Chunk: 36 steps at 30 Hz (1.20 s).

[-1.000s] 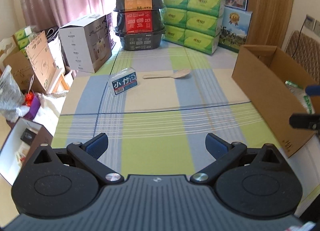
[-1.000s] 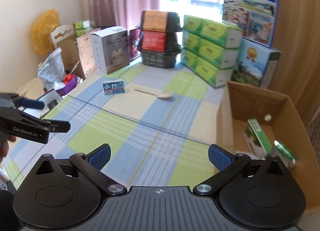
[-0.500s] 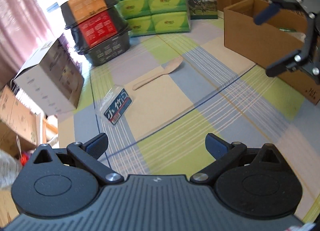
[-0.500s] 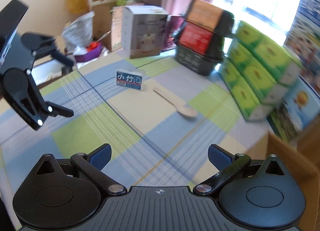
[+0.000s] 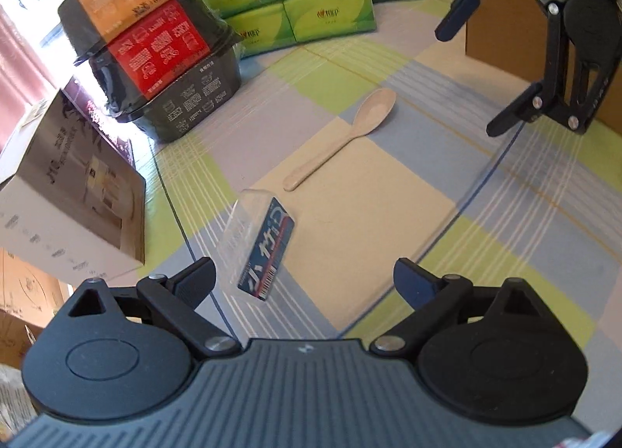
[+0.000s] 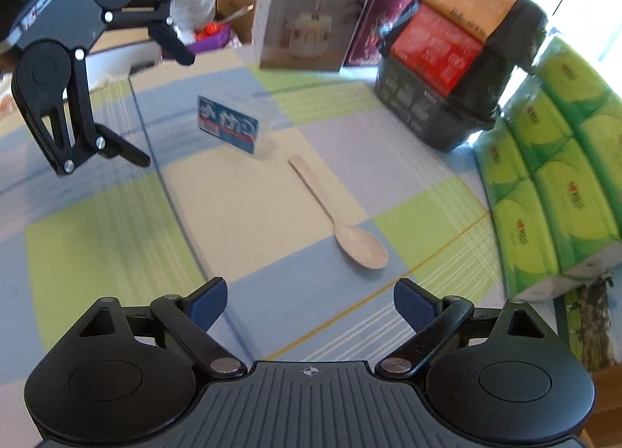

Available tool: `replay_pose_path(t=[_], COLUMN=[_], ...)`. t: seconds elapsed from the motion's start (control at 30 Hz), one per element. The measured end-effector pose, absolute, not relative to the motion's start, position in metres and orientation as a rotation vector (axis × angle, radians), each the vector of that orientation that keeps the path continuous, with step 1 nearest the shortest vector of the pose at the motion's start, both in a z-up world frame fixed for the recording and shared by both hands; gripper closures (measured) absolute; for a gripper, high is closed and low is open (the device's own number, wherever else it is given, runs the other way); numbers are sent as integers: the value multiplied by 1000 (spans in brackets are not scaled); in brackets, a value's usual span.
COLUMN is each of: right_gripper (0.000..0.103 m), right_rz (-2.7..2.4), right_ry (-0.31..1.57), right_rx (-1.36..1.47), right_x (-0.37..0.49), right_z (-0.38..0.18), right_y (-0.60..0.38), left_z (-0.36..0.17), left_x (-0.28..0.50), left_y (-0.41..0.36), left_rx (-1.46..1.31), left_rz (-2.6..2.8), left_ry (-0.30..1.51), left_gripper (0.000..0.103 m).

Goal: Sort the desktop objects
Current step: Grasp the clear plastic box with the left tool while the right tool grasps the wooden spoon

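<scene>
Your left gripper and right gripper both hover with jaws spread wide, holding nothing. The small blue-labelled box stands on the checked tablecloth just ahead of your left fingers; the beige spoon lies beside it, apart. Open cloth surrounds both. Only the left view shows the cardboard box; the right view's box label is blurred, probably the same print.

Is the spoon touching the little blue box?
Apart. The left wrist view shows bare tablecloth between the spoon handle's tip and the blue box.
</scene>
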State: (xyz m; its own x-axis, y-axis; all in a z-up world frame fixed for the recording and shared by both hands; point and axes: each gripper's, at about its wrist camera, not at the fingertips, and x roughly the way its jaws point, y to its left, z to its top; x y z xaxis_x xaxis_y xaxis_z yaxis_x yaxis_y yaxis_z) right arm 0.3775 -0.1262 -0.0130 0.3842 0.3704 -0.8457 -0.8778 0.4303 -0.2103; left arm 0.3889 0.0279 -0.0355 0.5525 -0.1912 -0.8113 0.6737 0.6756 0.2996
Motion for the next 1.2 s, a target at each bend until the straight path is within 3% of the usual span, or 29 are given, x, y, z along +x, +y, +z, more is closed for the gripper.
replay_pose_path(t=[0.23, 0.33, 0.7, 0.97, 1.13, 1.2], right_gripper=[19, 20, 36, 42, 55, 69], right_rz=[919, 911, 897, 899, 928, 936], right_ry=[843, 854, 862, 877, 916, 936], right_rx=[-830, -847, -837, -754, -718, -690], right_x=[409, 421, 446, 467, 470, 470], right_z=[-32, -41, -70, -72, -71, -70], right_y=[-114, -113, -110, -107, -107, -107], left_z=[-50, -56, -72, -80, -82, -82], left_x=[431, 443, 469, 472, 474, 473], left_y=[28, 24, 28, 34, 35, 35], left_rx=[652, 660, 635, 624, 614, 612], left_rz=[-569, -590, -623, -633, -645, -646], left_ry=[876, 900, 937, 953, 966, 968], left_gripper=[14, 23, 26, 49, 58, 63])
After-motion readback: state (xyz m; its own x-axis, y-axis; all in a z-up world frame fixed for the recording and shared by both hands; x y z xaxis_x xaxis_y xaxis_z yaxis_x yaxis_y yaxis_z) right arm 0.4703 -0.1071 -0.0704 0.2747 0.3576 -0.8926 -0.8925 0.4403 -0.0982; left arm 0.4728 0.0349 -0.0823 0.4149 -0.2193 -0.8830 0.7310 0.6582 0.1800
